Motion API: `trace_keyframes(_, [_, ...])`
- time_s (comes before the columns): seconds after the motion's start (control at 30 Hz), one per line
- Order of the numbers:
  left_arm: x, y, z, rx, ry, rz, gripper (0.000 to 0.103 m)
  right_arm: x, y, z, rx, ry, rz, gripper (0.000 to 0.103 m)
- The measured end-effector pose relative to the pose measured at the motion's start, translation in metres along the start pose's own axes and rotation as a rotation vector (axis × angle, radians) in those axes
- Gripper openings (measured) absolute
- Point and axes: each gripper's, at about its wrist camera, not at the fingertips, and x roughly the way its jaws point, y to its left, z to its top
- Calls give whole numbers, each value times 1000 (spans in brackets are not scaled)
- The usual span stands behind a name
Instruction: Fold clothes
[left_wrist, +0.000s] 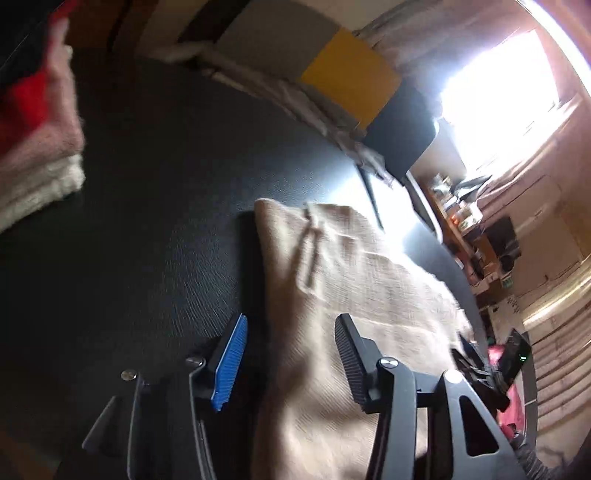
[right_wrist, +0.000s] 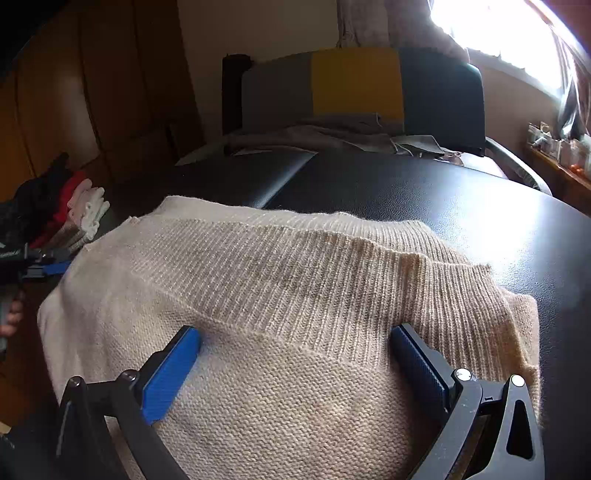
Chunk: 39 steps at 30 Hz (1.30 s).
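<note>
One cream knitted sweater (right_wrist: 288, 314) lies flat on the black table (right_wrist: 480, 221). Two grippers hover over it: the right gripper (right_wrist: 295, 354) with both fingers spread wide, grasping nothing, the left gripper (left_wrist: 291, 354) likewise released at the sweater's edge. One stack of folded clothes (right_wrist: 74, 218) sits near the table's left side.

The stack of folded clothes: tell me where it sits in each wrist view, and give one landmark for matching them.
Left wrist: stack of folded clothes at the far left edge, on the black table.
Right wrist: same stack at mid-left, beyond the beige sweater.
Shared landmark: the yellow panel on the chair back.
</note>
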Motion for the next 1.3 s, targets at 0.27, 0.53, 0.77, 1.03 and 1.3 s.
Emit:
trace_keyframes(0.27, [29, -10, 19, 58, 61, -57, 51, -9, -4, 0, 7, -6, 7, 103])
trace_keyframes(0.53, [49, -41, 23, 187, 79, 8, 35, -16, -8, 0, 14, -8, 11, 103])
trace_keyframes(0.77, [53, -48, 31, 215, 47, 116, 18, -15, -2, 1, 6, 8, -8, 103])
trace_keyframes(1.03, [46, -26, 71, 208, 31, 250, 14, -21, -3, 33, -23, 167, 198, 103])
trace_keyframes(1.3, [35, -20, 91, 240, 75, 288, 14, -46, -21, 52, -144, 299, 379, 103])
